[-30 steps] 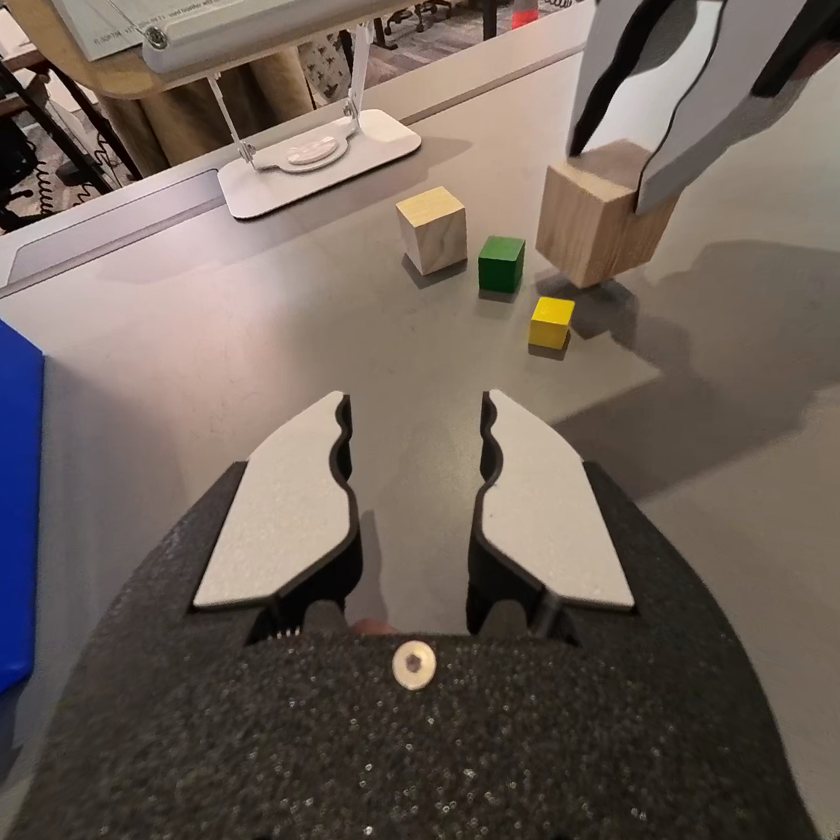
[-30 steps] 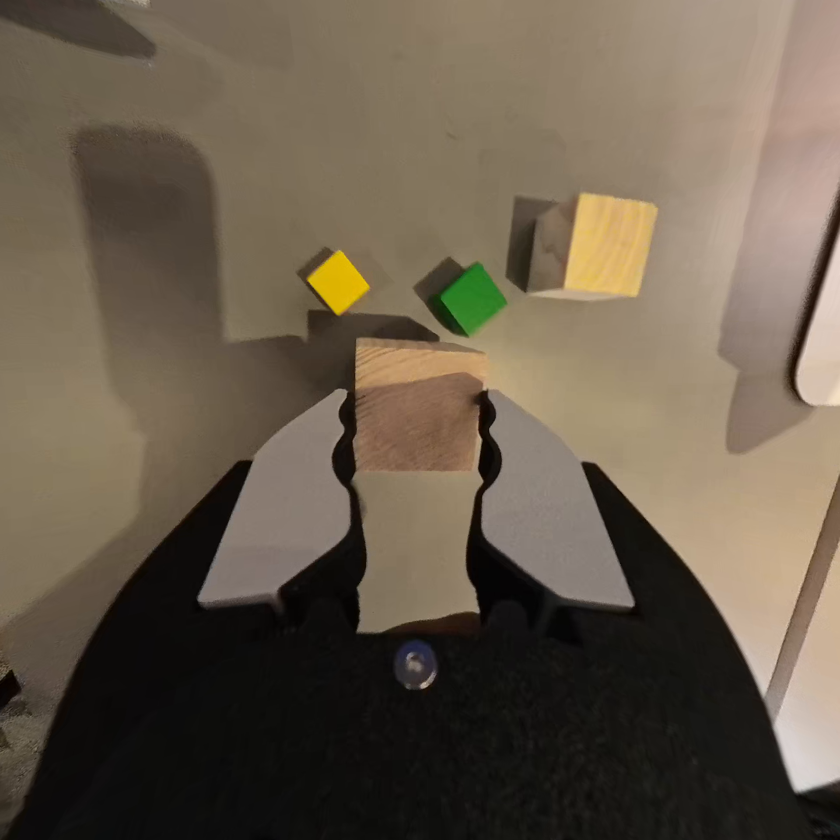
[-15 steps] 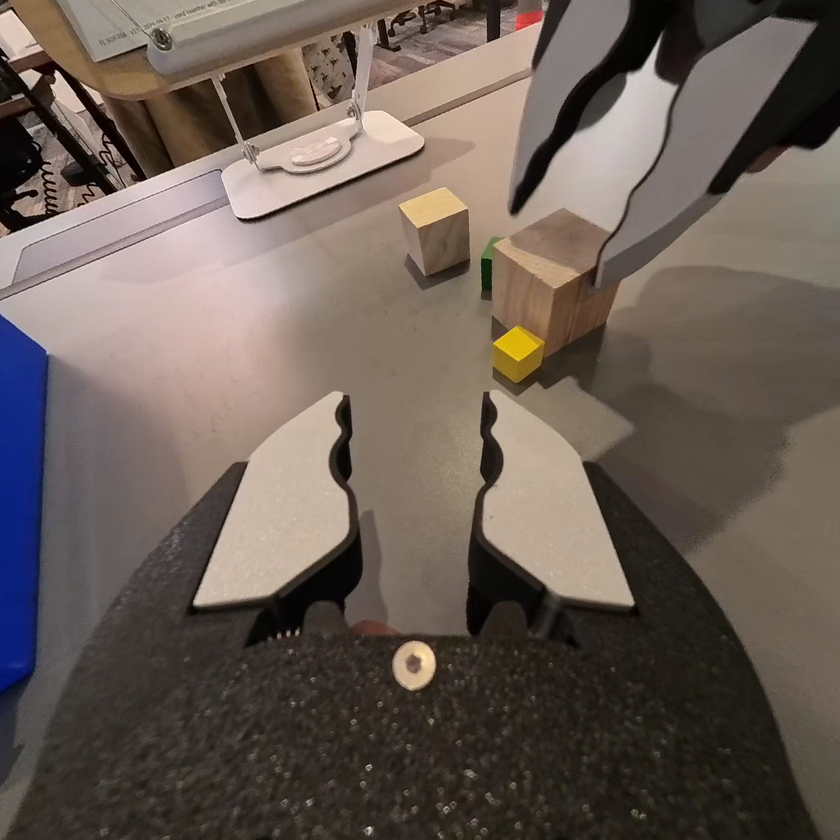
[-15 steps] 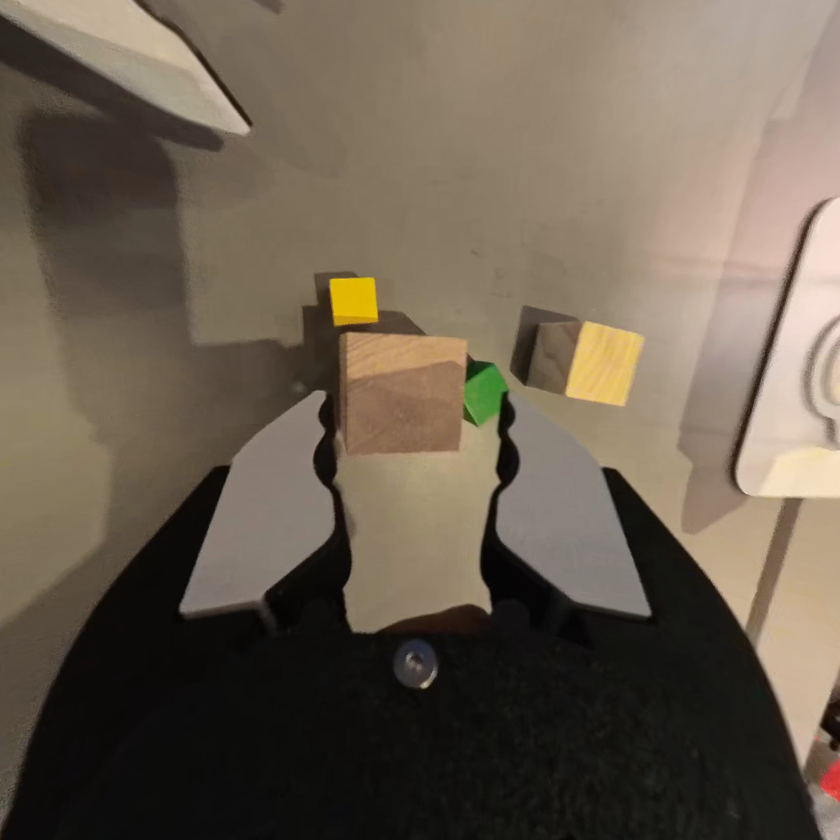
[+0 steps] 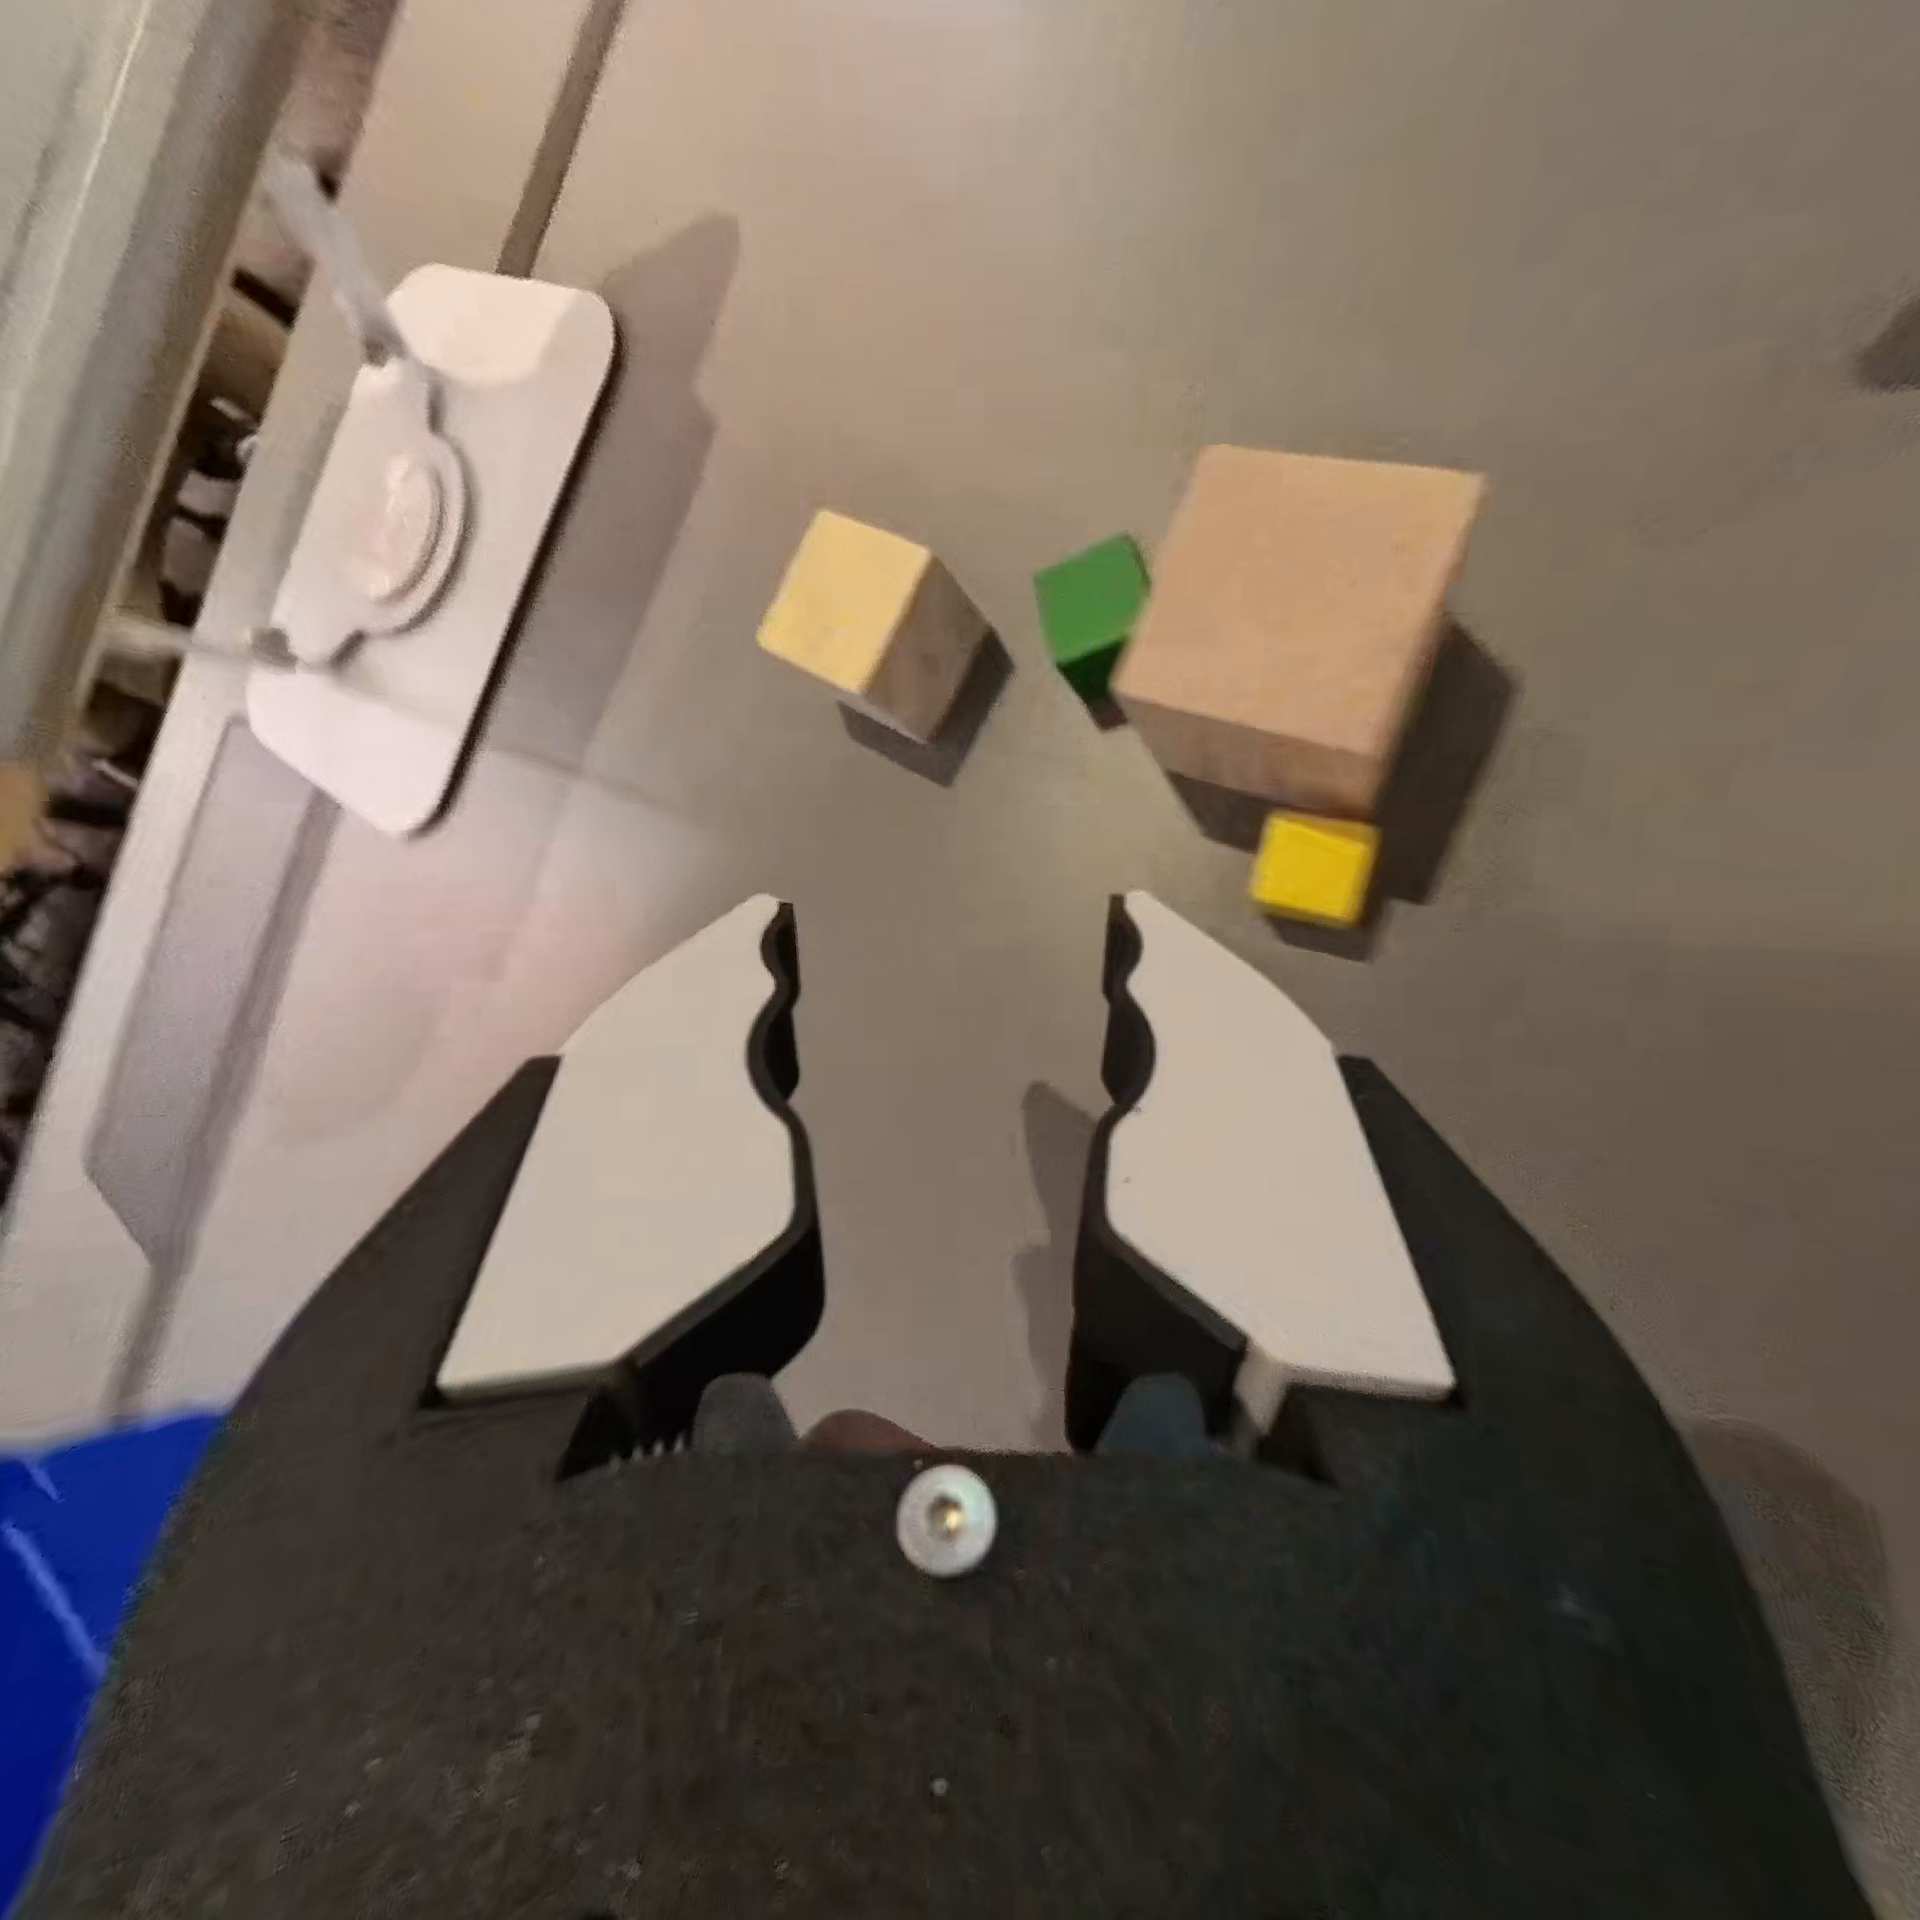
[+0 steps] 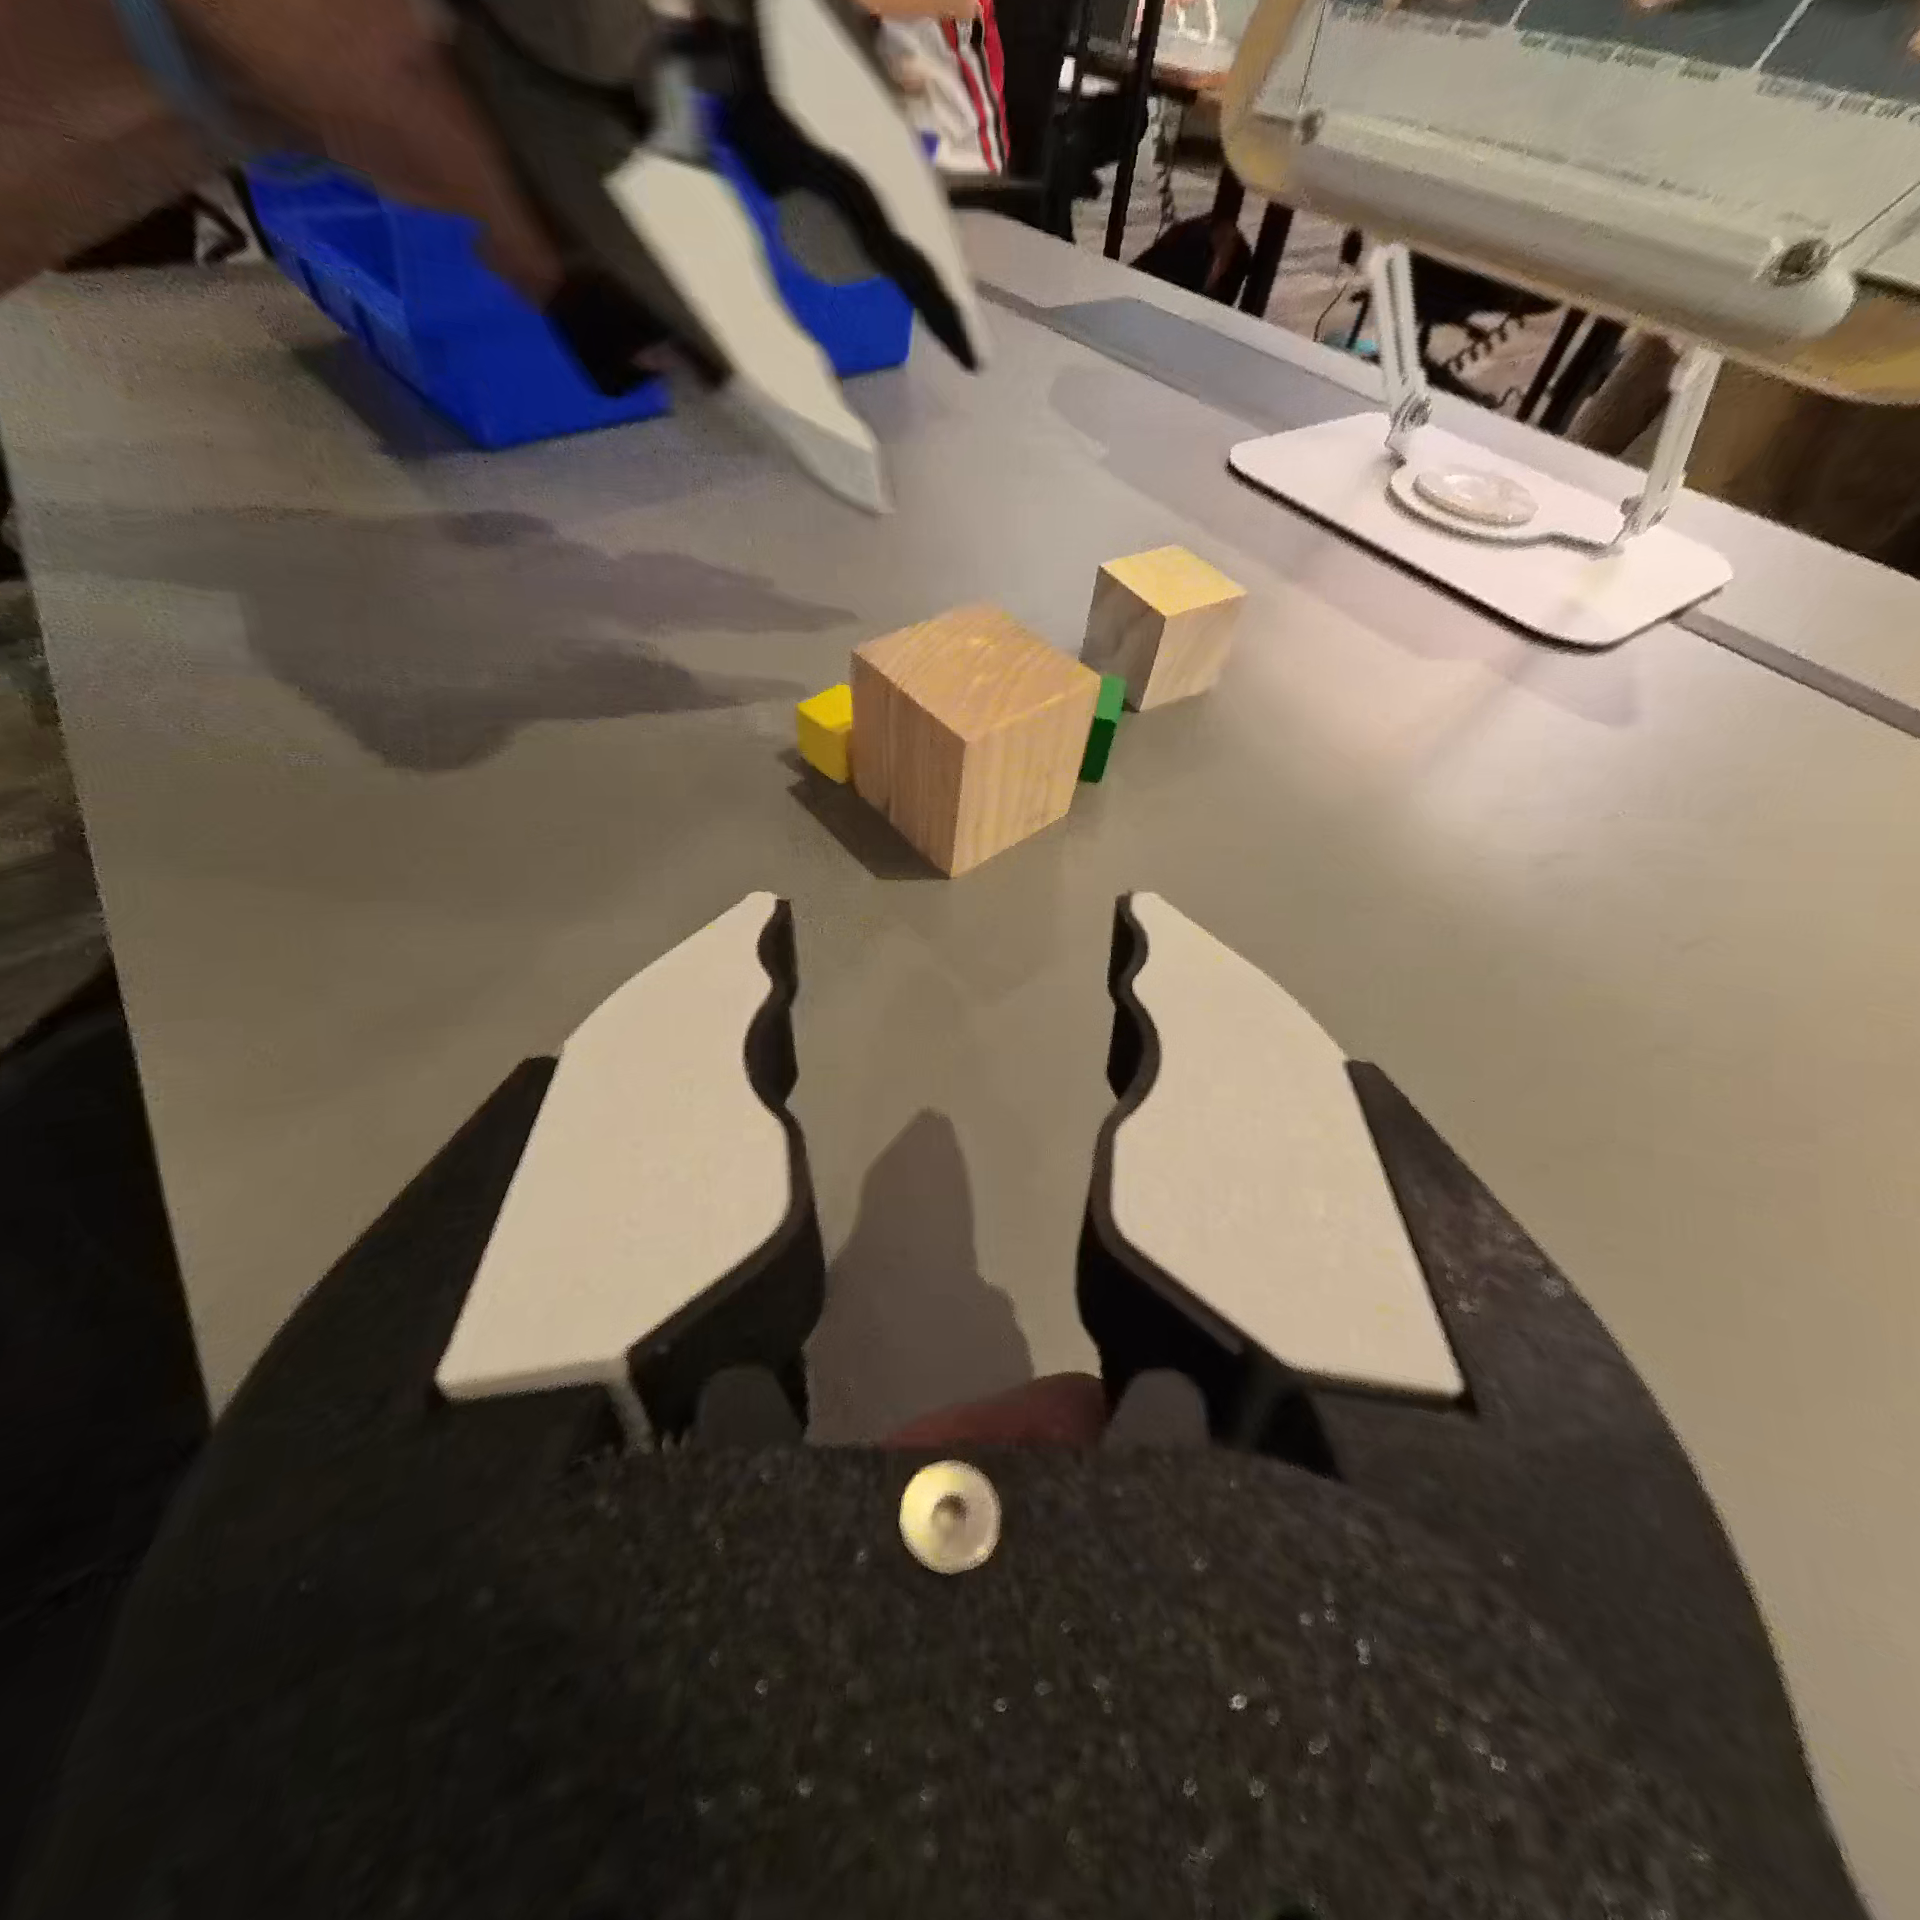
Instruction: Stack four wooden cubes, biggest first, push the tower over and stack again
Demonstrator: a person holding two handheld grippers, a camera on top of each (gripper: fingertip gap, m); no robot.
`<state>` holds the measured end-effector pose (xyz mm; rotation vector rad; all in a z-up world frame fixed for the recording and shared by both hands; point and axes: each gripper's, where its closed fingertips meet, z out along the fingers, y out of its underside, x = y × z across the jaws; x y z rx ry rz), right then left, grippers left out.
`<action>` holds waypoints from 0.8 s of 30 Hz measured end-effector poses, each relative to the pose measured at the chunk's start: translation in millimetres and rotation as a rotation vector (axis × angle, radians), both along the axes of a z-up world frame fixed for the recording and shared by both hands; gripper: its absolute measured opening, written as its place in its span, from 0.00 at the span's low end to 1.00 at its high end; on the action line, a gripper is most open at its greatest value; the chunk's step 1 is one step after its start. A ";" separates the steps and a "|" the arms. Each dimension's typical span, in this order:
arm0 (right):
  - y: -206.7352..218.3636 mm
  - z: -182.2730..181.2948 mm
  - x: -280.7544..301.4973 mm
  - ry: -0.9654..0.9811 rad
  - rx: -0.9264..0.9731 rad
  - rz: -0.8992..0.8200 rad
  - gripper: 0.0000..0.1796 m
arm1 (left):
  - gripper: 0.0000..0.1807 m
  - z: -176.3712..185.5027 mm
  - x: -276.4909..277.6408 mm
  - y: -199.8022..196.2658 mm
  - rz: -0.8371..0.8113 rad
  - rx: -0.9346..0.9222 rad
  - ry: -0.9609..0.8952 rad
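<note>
The biggest plain wooden cube [image 5: 1304,623] [image 6: 971,732] stands on the grey table. A small yellow cube [image 5: 1314,868] [image 6: 826,730] and a green cube [image 5: 1091,613] [image 6: 1103,727] sit close against its sides. A mid-sized plain cube [image 5: 868,623] [image 6: 1164,623] stands a little apart. My left gripper [image 5: 945,914] is open and empty, raised above the table and looking down at the cubes; it also shows in the right wrist view [image 6: 914,416]. My right gripper [image 6: 945,904] is open and empty, low, a short way back from the big cube.
A white stand base [image 5: 426,540] [image 6: 1475,520] with thin legs sits near the table's far edge, holding a board [image 6: 1558,156] above it. A blue bin [image 6: 468,312] [image 5: 62,1621] stands at the left end. A seam runs along the table's back. Spacing between my two grippers at the tips: around 20 cm. To the small yellow cube [image 5: 1314,868]: left tips about 5 cm, right tips about 12 cm. Look for it in the right wrist view [image 6: 841,710] too.
My right gripper set the big cube down between the yellow and green cubes, opened and drew back. My left gripper rose and tilted downward over the cubes.
</note>
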<state>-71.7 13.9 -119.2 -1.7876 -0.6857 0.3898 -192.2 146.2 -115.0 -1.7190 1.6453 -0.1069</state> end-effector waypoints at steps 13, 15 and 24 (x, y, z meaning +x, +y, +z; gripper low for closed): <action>-14.1 15.7 1.6 0.108 0.073 0.020 0.26 | 0.26 -61.4 61.7 65.5 -0.247 -0.218 0.444; -14.0 15.5 1.5 0.108 0.071 0.022 0.27 | 0.26 -60.9 59.9 64.4 -0.252 -0.266 0.452; -15.3 15.3 -0.3 0.092 0.082 0.030 0.25 | 0.26 30.7 69.2 18.5 -0.229 -0.259 0.263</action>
